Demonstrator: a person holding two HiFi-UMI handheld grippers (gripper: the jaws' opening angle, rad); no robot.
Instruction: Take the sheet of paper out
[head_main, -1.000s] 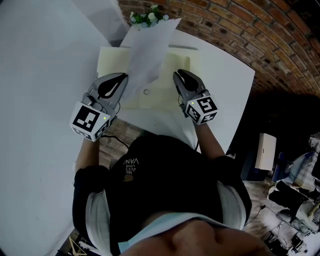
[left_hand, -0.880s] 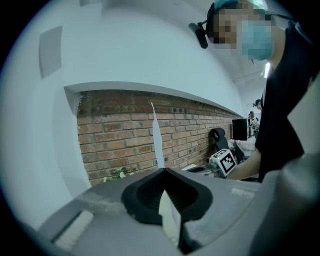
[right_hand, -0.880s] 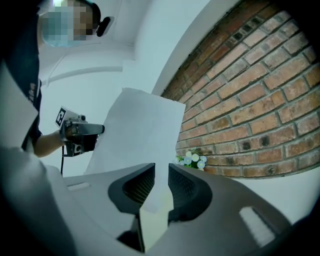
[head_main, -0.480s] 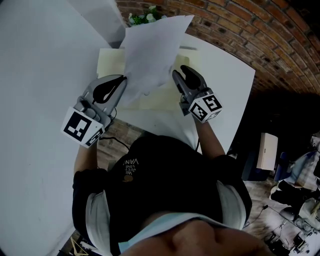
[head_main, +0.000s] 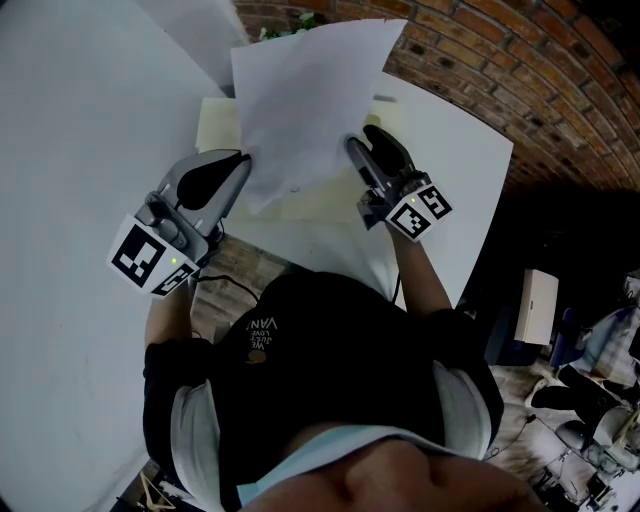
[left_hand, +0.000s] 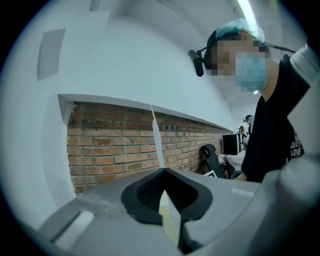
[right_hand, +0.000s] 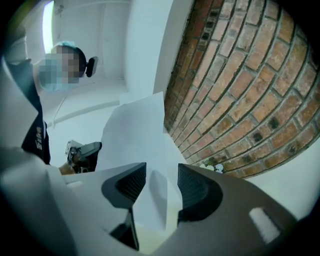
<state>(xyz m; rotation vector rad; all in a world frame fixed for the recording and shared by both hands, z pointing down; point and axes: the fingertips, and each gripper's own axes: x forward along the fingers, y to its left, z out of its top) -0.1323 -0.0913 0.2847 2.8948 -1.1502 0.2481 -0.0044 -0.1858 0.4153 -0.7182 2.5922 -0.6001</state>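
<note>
Between the clamped jaws of your left gripper (head_main: 243, 165), the sheet of paper (head_main: 310, 100) is held by its lower edge. The jaws of your right gripper (head_main: 356, 150) are opening, the sheet loose between them. Thin and floppy, it probably creases easily; pinch near an edge.

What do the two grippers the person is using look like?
The left gripper and right gripper are smooth grey shells with black ribbed pads inside the jaws. Each has a white cube at the back, printed with black square markers and showing a tiny green light. The person wears a black top with pale sleeves.
</note>
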